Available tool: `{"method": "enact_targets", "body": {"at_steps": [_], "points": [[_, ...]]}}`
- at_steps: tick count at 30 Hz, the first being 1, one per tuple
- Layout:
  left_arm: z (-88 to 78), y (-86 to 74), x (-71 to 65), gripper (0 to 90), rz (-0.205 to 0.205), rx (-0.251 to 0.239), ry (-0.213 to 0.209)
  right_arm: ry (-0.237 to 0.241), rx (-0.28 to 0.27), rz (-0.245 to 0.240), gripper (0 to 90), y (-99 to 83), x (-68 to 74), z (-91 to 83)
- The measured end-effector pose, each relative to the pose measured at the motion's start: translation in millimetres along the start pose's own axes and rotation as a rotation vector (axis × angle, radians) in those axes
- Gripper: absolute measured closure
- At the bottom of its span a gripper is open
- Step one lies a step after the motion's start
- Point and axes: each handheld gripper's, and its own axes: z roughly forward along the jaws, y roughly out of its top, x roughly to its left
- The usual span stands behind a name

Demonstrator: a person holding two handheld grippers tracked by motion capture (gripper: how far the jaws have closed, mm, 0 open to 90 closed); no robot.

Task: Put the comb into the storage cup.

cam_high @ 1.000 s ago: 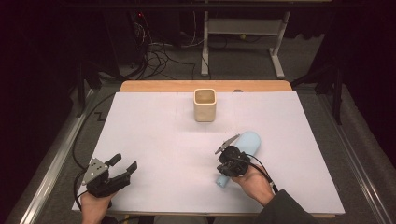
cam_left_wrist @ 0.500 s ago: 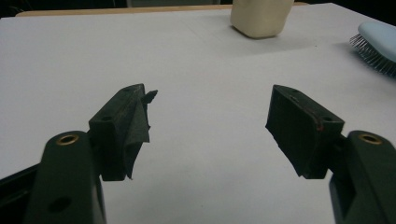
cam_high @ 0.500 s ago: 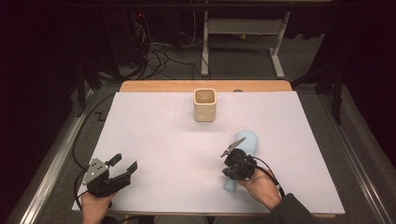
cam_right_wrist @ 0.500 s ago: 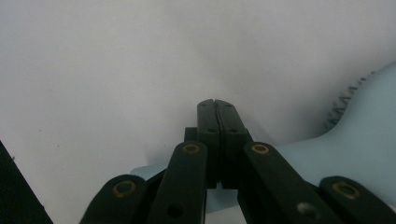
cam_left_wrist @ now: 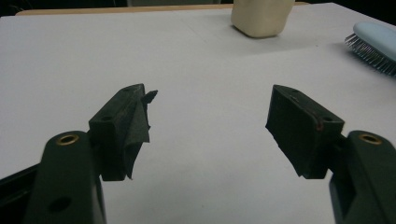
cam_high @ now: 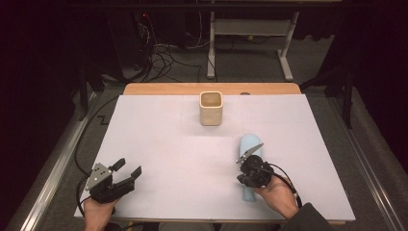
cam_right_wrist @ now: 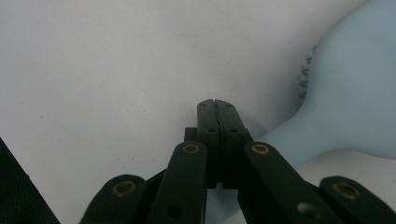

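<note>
Under the right gripper [cam_high: 248, 155], its jaws pressed together and empty, lies the pale-blue hairbrush [cam_high: 248, 145].

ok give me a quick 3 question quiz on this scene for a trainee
1. True or false: the right gripper has its jaws shut with nothing between them.
2. Which thing lies right by the right gripper: A) the cup, B) the brush, C) a spoon?
3. Fill in: the left gripper has its jaws ____ over the bare mat.

Key: 1 true; 2 B; 3 open.
</note>
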Motion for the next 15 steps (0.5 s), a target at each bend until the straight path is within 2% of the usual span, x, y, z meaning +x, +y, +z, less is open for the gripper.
{"method": "enact_targets", "body": {"at_steps": [3,15], "points": [[-0.1,0.0,0.0,30.1,0.002,0.0,0.001,-0.011,0.004,0.015,90.0,-4.1,-2.6,-2.8],[0.1,-0.2,0.8,30.1,-0.007,-0.002,0.005,-0.041,0.015,0.023,90.0,-12.5,-10.5,-8.6]]}}
